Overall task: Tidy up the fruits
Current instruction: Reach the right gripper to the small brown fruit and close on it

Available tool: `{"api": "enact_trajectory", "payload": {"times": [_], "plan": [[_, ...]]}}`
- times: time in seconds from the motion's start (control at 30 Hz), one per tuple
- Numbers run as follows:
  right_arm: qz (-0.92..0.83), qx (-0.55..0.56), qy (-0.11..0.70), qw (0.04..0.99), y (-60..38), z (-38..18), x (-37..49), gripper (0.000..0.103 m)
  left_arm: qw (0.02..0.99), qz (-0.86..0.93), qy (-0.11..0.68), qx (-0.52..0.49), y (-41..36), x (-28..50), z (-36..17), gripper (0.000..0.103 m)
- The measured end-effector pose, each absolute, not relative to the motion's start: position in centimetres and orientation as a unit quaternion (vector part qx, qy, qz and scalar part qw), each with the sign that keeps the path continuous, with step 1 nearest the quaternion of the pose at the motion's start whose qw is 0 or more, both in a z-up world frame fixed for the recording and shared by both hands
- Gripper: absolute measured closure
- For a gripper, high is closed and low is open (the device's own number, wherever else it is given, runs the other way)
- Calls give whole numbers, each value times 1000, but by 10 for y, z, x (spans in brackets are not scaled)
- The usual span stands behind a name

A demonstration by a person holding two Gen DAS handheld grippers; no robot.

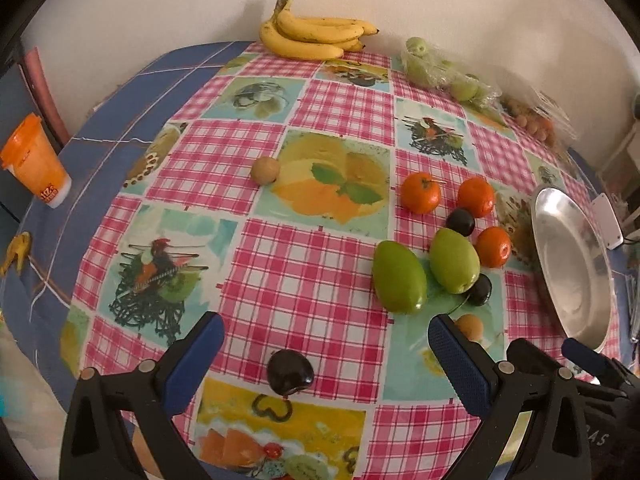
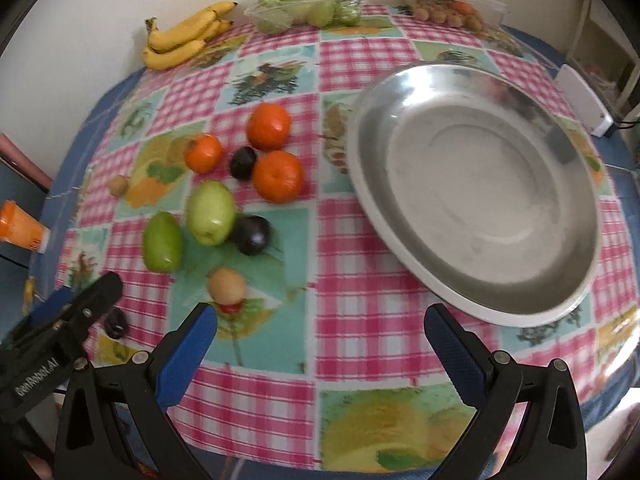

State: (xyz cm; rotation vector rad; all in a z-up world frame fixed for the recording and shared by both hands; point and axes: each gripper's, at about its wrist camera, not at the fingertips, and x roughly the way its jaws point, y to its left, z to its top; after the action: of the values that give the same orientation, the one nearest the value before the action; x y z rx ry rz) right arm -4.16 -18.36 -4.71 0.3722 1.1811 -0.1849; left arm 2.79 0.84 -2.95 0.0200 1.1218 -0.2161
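Loose fruit lies on the checked tablecloth: three oranges (image 2: 278, 176), two green fruits (image 2: 211, 212), dark plums (image 2: 252, 235) and a small tan fruit (image 2: 227, 286). An empty steel plate (image 2: 476, 200) sits to their right. My left gripper (image 1: 326, 336) is open low over the cloth, with one dark plum (image 1: 290, 372) lying between its blue fingers (image 1: 460, 364), untouched. A second tan fruit (image 1: 265, 169) sits apart, farther back. My right gripper (image 2: 320, 328) is open too, nothing in it, near the table's front edge between the fruit cluster and the plate.
Bananas (image 1: 316, 34) lie at the back by the wall. A clear pack of green fruit (image 2: 304, 10) and a pack of small brown fruit (image 2: 452, 10) stand at the back right. An orange cup (image 1: 34, 160) stands at the left edge. A white box (image 2: 584, 100) lies right of the plate.
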Motion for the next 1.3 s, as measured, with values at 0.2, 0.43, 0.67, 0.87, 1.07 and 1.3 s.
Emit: {"api": "enact_trajectory", "payload": {"times": [0.2, 0.43, 0.67, 0.87, 1.07, 1.3], "plan": [[-61, 162, 537, 826, -172, -40, -31, 0, 823, -84, 562, -7, 21, 33, -40, 0], [-41, 149, 551, 820, -156, -49, -20, 0, 795, -73, 600, -50, 37, 34, -58, 3], [-22, 143, 547, 825, -146, -52, -17, 21, 779, -83, 617, -77, 40, 32, -66, 21], [-20, 146, 552, 821, -146, -60, -11, 45, 775, -86, 621, -84, 41, 31, -67, 43], [-8, 152, 553, 819, -142, -63, -9, 65, 777, -82, 618, -89, 45, 31, -66, 66], [6, 159, 551, 819, -138, -64, -8, 76, 778, -81, 616, -90, 46, 30, -65, 73]]}}
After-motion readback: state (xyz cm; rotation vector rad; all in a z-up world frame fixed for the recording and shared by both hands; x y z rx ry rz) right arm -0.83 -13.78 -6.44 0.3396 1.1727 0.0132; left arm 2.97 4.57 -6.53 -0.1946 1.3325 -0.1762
